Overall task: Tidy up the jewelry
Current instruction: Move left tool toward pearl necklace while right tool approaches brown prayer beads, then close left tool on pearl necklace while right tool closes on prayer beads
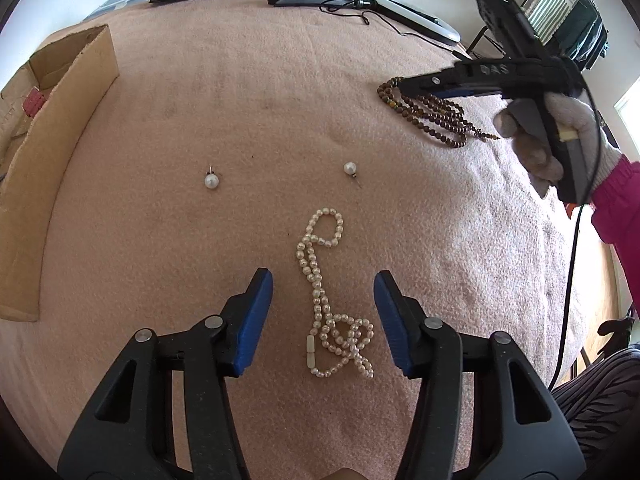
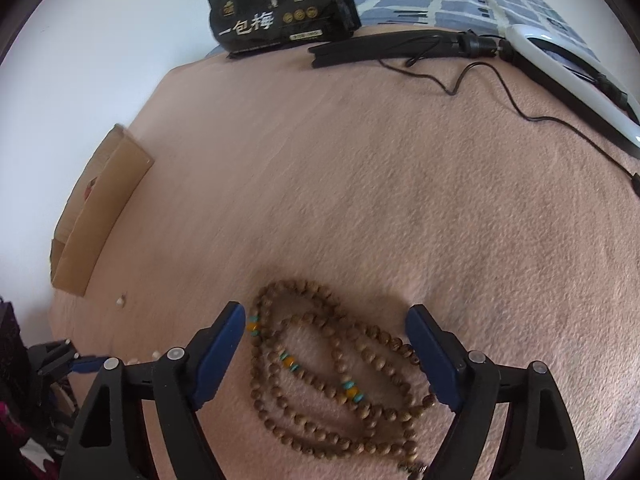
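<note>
Cardboard box (image 1: 60, 128) far left; both tongs agape, empty, straddling pearl strand (image 1: 328, 300), wooden beads (image 2: 320, 380).

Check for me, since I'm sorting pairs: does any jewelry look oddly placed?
The two pearl earrings lie apart, posts pointing opposite ways. The pearl necklace is twisted into loops at its clasp end. Nothing looks broken.

light: bright, even daylight | shadows: soft, faint | focus: slight blur in right wrist view | edges: strong fisheye bend
</note>
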A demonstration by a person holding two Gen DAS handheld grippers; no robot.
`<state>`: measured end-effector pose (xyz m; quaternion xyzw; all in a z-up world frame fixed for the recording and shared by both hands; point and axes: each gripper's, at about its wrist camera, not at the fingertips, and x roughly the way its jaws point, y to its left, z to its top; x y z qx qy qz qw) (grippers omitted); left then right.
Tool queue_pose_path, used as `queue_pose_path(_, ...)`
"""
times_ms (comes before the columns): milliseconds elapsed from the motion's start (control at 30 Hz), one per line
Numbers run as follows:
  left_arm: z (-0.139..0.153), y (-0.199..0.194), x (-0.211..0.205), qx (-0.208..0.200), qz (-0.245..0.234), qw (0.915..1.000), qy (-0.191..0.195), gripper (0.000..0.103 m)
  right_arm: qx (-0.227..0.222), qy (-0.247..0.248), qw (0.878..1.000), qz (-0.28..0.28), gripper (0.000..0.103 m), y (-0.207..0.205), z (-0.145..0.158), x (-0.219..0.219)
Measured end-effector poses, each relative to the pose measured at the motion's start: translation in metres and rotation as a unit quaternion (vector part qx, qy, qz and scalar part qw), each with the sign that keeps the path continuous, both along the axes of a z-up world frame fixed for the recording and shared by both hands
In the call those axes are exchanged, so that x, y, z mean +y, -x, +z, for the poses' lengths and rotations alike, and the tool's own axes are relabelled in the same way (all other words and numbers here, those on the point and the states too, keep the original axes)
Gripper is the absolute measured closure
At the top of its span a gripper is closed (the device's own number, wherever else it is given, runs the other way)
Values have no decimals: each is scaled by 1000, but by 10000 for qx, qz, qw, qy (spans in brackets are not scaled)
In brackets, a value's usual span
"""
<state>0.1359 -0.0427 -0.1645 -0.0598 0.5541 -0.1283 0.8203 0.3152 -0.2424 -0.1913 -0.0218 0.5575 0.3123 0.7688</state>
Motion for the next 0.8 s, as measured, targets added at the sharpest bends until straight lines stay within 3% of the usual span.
queue_pose_path(300,-2,-1,-5,28,-32,10000,-13,50,-222,490,9976,431,19,28,-3,16)
queue_pose_path(467,-6,-3,-6,47,-22,10000,-76,55,-548,1124,9897,696,19,38,-7,35)
queue_pose_path(633,-13,-8,-9,56,-9,9997,-231,62,-685,1406,9849,739,21,41,-9,44)
queue_pose_path(800,-15,-8,-10,-29,-32,9989,-472,79,-650,1440,9844,769,37,43,-7,46)
